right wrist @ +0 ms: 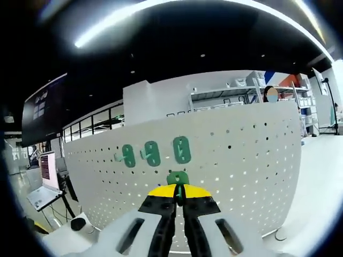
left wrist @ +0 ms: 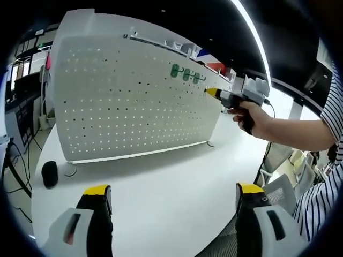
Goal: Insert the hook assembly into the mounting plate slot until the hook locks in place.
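Right gripper [right wrist: 179, 199], lower centre of the right gripper view, pinches a green plastic hook assembly [right wrist: 177, 178] against the white perforated mounting plate [right wrist: 241, 160], below three mounted green hooks [right wrist: 153, 153]. Left gripper [left wrist: 174, 195], jaws spread, hovers over the white table [left wrist: 161, 182].

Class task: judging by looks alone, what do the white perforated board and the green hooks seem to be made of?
Pegboard: likely painted sheet metal, thin and flat with evenly punched holes; a smooth matte white finish.
Green hooks: probably moulded plastic, with uniform colour and rounded edges; the right tool holds another one.
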`<state>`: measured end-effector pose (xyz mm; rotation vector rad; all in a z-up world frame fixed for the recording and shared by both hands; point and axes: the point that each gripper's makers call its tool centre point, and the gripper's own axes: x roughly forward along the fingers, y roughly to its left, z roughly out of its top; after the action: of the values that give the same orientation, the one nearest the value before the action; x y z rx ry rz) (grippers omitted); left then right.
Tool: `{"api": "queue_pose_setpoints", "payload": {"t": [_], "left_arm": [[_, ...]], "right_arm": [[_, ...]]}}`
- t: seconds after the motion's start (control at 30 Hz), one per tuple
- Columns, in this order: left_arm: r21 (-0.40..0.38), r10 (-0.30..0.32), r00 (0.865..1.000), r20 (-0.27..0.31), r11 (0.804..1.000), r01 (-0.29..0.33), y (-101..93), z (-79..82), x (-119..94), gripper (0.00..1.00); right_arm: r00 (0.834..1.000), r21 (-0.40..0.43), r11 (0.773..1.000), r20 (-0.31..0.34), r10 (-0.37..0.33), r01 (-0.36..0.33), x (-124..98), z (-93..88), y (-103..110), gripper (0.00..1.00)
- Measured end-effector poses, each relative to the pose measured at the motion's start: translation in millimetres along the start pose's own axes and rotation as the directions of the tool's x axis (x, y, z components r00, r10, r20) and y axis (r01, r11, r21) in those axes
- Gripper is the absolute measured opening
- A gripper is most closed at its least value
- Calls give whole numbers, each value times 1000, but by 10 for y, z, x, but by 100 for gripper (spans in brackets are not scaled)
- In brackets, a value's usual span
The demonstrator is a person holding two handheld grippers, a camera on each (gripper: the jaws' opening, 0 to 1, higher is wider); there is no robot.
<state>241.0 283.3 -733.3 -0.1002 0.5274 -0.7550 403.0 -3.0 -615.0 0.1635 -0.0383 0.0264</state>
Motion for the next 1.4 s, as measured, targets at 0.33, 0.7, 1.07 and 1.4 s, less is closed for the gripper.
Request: {"api": "queue_pose_setpoints", "payload": {"t": [0.33,0.7,1.07,1.4], "left_arm": [[-8,8,1000,-17,1000,-8,22,-46,9,98],[-14,3,1000,-24,1000,-3,12,-43,47,97],[-20,7,999,-36,1000,-8,51,-80,51,95],[-19,6,1000,-31,1000,-7,77,-43,82,95]], "right_arm": [[998,-31,999,50,-27,28,211,248,-193,0],[994,-14,998,86,-61,63,304,383,-338,0],[993,-23,998,98,-60,63,380,446,-390,0],[994,-31,998,94,-57,60,424,407,-399,0]]}}
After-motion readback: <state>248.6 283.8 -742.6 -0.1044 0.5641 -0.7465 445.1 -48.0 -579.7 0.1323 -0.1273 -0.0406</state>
